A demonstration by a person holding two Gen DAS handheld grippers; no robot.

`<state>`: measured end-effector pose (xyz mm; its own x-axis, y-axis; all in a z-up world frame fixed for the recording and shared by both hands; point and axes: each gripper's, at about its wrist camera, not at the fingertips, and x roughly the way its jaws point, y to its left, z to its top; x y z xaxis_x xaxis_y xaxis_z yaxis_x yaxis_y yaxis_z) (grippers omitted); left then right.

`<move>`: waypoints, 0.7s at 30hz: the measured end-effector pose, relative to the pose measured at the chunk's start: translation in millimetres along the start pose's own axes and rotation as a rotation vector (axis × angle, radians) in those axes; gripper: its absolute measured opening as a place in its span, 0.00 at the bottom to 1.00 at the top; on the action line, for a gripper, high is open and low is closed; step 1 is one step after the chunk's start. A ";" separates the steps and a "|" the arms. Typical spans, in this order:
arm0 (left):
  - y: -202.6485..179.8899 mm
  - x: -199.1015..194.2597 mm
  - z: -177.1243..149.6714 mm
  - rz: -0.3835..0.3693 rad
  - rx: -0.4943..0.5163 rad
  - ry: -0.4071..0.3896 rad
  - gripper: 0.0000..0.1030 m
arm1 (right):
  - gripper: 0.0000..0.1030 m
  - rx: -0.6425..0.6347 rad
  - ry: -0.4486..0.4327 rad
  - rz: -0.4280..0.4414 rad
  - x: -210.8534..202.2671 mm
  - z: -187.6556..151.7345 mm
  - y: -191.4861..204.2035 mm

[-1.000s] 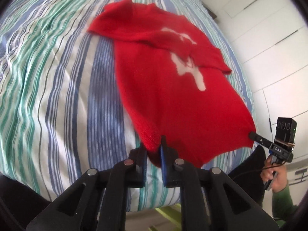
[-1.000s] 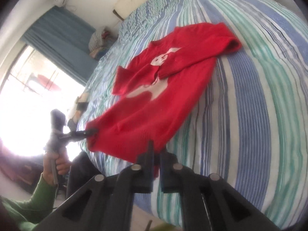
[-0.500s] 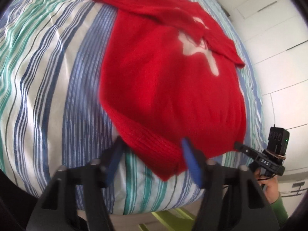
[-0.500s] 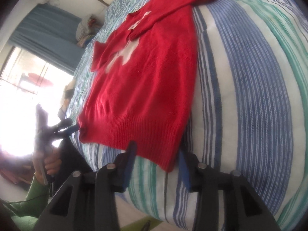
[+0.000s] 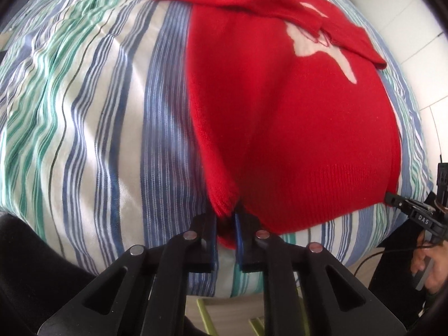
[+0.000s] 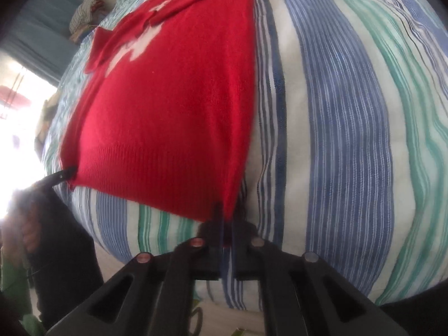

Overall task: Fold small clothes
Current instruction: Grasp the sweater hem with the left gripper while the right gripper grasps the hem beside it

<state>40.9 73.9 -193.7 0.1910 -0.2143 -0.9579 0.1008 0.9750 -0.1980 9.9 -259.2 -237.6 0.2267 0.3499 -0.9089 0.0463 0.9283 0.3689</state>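
A striped bed [image 5: 98,117] carries 1 red sweater [image 5: 294,106] lying flat.

A red knit sweater [image 5: 294,112] with a white chest motif lies spread flat, sleeves folded across its chest. Each ribbed hem corner sits pinched between closed jaws, the body stretching away beyond them.

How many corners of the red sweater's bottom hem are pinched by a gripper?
2. The left gripper pinches one hem corner of the red sweater; the right gripper pinches the other corner.
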 end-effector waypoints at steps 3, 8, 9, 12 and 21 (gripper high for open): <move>7.7 -4.7 -4.3 -0.018 -0.037 0.007 0.21 | 0.03 -0.055 -0.011 -0.027 -8.5 0.7 4.8; 24.0 -20.0 -26.1 0.072 -0.033 0.050 0.36 | 0.11 -0.119 -0.004 -0.055 -10.2 0.5 10.5; 26.8 -23.9 -31.1 0.098 -0.024 0.065 0.37 | 0.13 -0.127 0.003 -0.058 -11.6 0.4 10.9; 38.3 -54.7 -44.4 0.178 -0.018 0.044 0.39 | 0.32 -0.164 0.035 -0.077 -27.0 1.4 9.6; 10.4 -120.5 0.4 0.090 -0.052 -0.279 0.69 | 0.57 -0.628 -0.248 -0.320 -87.8 108.6 77.3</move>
<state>19.4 109.9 -80.2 0.4591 -0.1272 -0.8792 0.0227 0.9911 -0.1315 99.3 -231.8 -108.1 0.5113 0.0805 -0.8556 -0.4005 0.9032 -0.1543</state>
